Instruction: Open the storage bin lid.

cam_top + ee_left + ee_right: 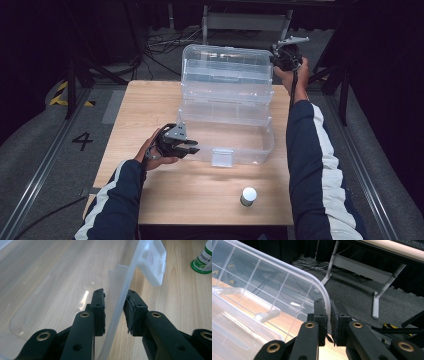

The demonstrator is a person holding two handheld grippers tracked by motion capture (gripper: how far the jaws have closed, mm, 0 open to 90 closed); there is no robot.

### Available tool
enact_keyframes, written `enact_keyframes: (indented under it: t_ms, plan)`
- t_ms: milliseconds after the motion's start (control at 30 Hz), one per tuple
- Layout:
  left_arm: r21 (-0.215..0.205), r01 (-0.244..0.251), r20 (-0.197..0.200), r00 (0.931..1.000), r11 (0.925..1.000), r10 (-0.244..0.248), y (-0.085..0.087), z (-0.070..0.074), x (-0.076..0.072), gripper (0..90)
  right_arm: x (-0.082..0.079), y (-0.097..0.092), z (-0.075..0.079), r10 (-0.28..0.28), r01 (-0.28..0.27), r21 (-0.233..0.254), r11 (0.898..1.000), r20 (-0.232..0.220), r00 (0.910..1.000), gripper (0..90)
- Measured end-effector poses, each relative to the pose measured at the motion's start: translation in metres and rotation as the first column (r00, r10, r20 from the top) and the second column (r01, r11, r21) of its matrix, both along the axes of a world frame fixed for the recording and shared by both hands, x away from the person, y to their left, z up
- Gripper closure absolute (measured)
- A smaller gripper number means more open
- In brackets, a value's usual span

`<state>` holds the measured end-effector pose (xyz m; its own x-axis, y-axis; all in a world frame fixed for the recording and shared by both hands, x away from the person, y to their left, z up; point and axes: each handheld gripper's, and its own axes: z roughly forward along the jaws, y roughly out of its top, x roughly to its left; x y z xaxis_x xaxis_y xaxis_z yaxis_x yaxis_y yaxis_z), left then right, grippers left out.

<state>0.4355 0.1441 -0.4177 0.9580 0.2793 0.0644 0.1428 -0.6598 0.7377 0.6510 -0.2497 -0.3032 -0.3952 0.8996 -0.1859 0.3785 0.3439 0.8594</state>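
Observation:
A clear plastic storage box [250, 150] stands on the wooden table [145, 105] with its lid [225, 65] raised upright at the back. My left gripper [192, 147] sits at the box's front-left corner. In the left gripper view its jaws [115, 305] straddle the box's thin wall [125, 282], pads closed against it. My right gripper [276, 58] is held high at the lid's top right corner. In the right gripper view it [329, 315] is shut on the lid's curved rim [322, 288].
A small bottle with a white cap [248, 196] [203, 260] stands near the table's front edge, to the right. The box's white latch flap [222, 157] [153, 262] hangs at its front wall. Behind the table are cables and a grey metal frame [362, 267] on the floor.

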Motion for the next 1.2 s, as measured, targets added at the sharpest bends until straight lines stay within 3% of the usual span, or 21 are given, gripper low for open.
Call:
enact_keyframes:
  t_ms: [667,900,1000,1200]
  plan:
    - [-0.002,0.007,-0.001,1.0,1.0,-0.007,0.0,0.0,0.0,71.6,0.006,0.003,-0.004,-0.023,0.022,-0.03,0.999,-0.023,0.9995,83.7]
    - [-0.002,0.011,0.002,0.9999,0.9999,-0.011,0.0,0.0,0.0,71.5,0.012,-0.001,-0.014,-0.03,0.028,-0.028,0.999,-0.068,0.9972,83.2]
    - [0.001,0.012,0.018,0.9998,0.9999,-0.012,-0.001,0.0,0.001,72.9,0.01,-0.002,-0.015,-0.024,0.021,-0.036,0.999,-0.081,0.9964,85.9]
    - [-0.008,0.018,0.008,0.9998,0.9998,-0.018,0.0,-0.001,0.001,73.8,0.003,-0.004,-0.016,-0.02,0.019,-0.027,0.999,-0.075,0.997,85.3]
